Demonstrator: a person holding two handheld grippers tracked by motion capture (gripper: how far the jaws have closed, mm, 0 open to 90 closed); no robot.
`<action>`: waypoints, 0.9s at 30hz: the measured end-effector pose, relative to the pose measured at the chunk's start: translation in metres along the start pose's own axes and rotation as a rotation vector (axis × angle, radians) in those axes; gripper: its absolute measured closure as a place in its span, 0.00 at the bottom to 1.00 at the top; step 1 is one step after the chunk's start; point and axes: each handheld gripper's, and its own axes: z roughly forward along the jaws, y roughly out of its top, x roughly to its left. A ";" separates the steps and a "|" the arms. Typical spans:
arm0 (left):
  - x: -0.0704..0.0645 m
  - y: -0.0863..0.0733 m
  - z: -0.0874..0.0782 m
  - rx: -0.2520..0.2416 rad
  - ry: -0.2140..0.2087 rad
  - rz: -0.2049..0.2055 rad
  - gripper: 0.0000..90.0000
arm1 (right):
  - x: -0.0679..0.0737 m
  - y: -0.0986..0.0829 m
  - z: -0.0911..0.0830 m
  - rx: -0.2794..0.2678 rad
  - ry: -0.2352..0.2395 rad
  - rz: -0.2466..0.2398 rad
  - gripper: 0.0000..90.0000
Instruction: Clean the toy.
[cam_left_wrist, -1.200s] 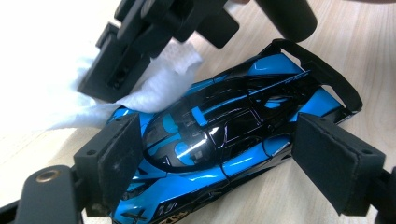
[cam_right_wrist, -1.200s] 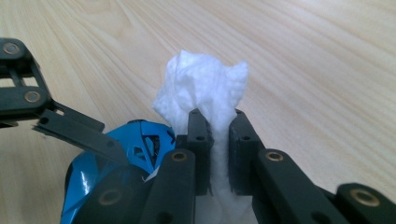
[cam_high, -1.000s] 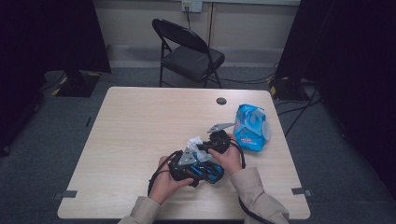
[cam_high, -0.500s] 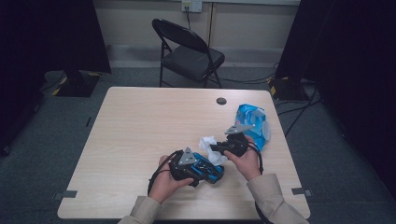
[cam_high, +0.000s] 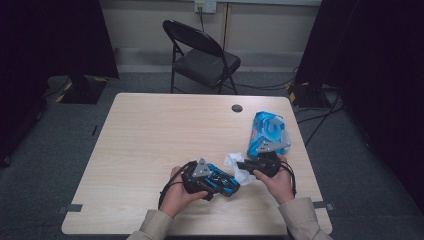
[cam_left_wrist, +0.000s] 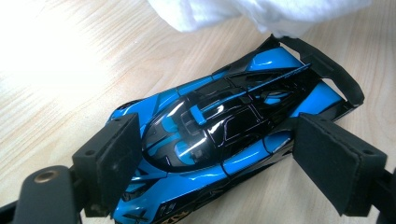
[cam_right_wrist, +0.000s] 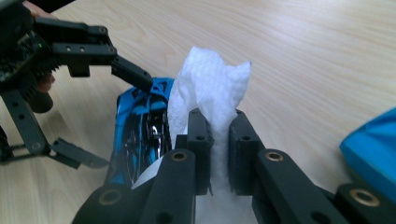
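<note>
On my left, the left gripper (cam_high: 227, 184) sits low over the near part of the table (cam_high: 150, 140), its jaws pressed against the two flanks of a blue and black toy car (cam_left_wrist: 219, 140), so it is pinching the car. The car lies on the wood, and in the left gripper view its rear wing just meets the edge of a white wipe (cam_left_wrist: 261, 11). Moving right, my right gripper (cam_right_wrist: 215, 135) has its jaws clamped tight on that wipe, which stands up crumpled between them and touches the car's side. In the high view the wipe (cam_high: 235, 167) lies between the two grippers. Farther right and a bit back lies a blue packet (cam_high: 267, 131), near my right hand (cam_high: 277, 182).
</note>
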 end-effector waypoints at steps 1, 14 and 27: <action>0.000 0.000 0.000 0.001 0.000 0.003 0.17 | 0.000 -0.003 0.000 0.001 0.001 0.004 0.92; -0.001 0.000 0.000 0.001 0.002 0.009 0.17 | -0.005 -0.026 0.023 0.051 0.009 0.031 0.91; -0.001 0.001 0.001 0.010 0.001 0.006 0.17 | -0.008 -0.034 0.036 0.083 0.010 0.050 0.91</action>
